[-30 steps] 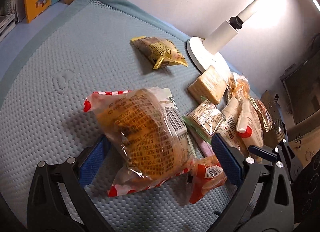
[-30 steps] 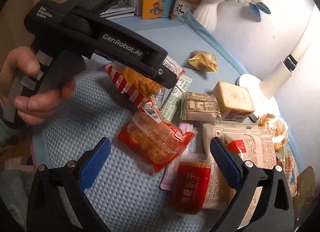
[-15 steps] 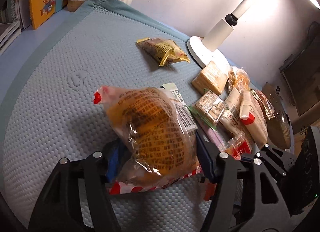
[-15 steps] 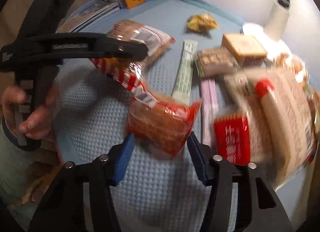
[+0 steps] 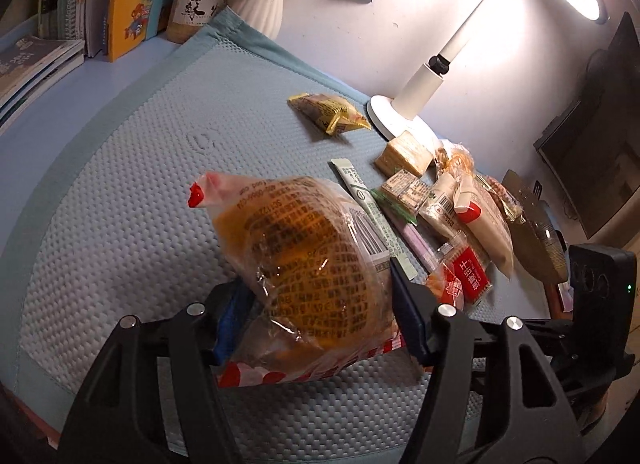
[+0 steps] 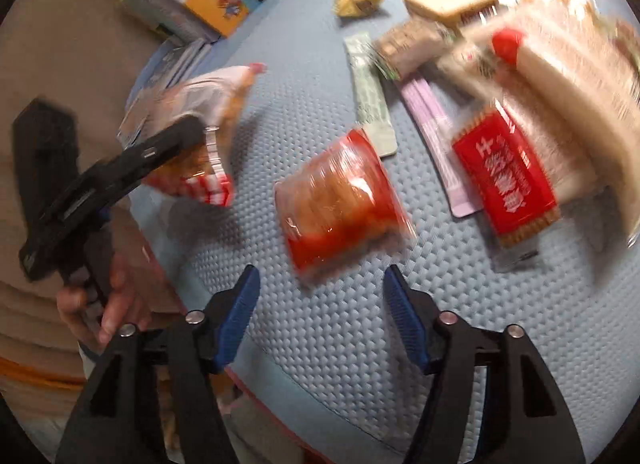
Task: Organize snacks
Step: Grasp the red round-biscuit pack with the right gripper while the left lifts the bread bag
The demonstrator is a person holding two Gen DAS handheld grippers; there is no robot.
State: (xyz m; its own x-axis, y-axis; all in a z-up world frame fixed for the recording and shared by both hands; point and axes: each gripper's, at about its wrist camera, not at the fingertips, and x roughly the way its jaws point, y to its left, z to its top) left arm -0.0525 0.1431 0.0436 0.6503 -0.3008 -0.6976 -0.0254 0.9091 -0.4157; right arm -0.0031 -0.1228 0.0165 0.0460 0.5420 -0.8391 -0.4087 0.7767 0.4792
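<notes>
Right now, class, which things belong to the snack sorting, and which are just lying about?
Belong: bun bag in left gripper; red cracker pack ahead of open right gripper; yellow packet; green stick.
Lying about: lamp; books; vase.

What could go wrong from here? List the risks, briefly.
1. The left tool pinches the round bread bag across its soft middle; squeezing may crush the bread, or the slick wrapper may slip out.
2. The right tool is open just short of the orange snack pack, and its view is blurred; closing now could miss or nudge the red sachet lying close by.
</notes>
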